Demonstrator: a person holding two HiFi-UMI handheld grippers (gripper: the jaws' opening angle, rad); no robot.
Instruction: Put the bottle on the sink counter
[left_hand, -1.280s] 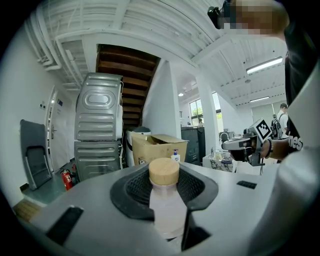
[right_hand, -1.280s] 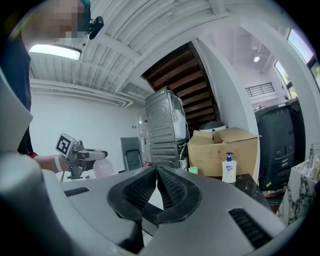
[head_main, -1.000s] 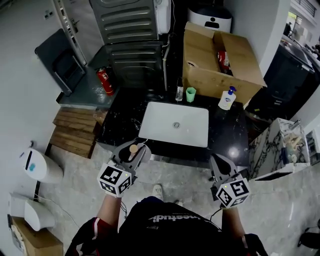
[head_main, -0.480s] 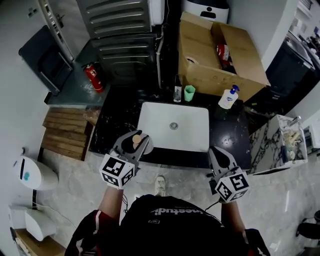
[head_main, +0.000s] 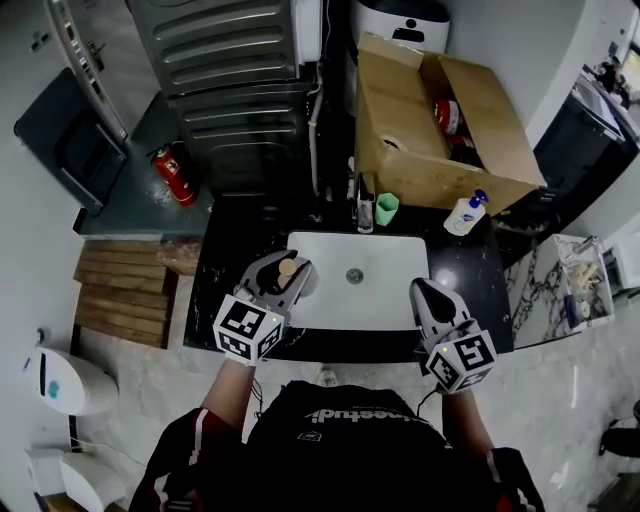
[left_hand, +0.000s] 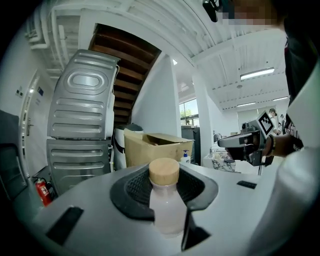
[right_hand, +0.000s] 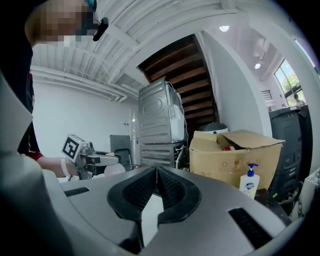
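Observation:
A small frosted bottle (left_hand: 165, 205) with a round wooden cap (head_main: 287, 268) stands upright between the pads of my left gripper (head_main: 283, 274), which is shut on it. That gripper hovers over the left rim of the white sink (head_main: 400, 250), above the black counter (head_main: 222, 272). In the left gripper view the bottle fills the gap between the jaws of the left gripper (left_hand: 165, 187). My right gripper (head_main: 421, 290) is over the sink's right front corner; the right gripper view shows the right gripper (right_hand: 156, 172) shut with nothing between its jaws.
At the back of the counter stand a green cup (head_main: 387, 208), a thin clear bottle (head_main: 364, 214) and a soap pump bottle (head_main: 463, 214). An open cardboard box (head_main: 440, 170) sits behind them. A grey appliance (head_main: 240, 100) and a fire extinguisher (head_main: 168, 172) are at the far left.
Both grippers have moved forward from in front of the counter to over its front part. The bottle stays held in the left gripper, which is now at the sink's left rim.

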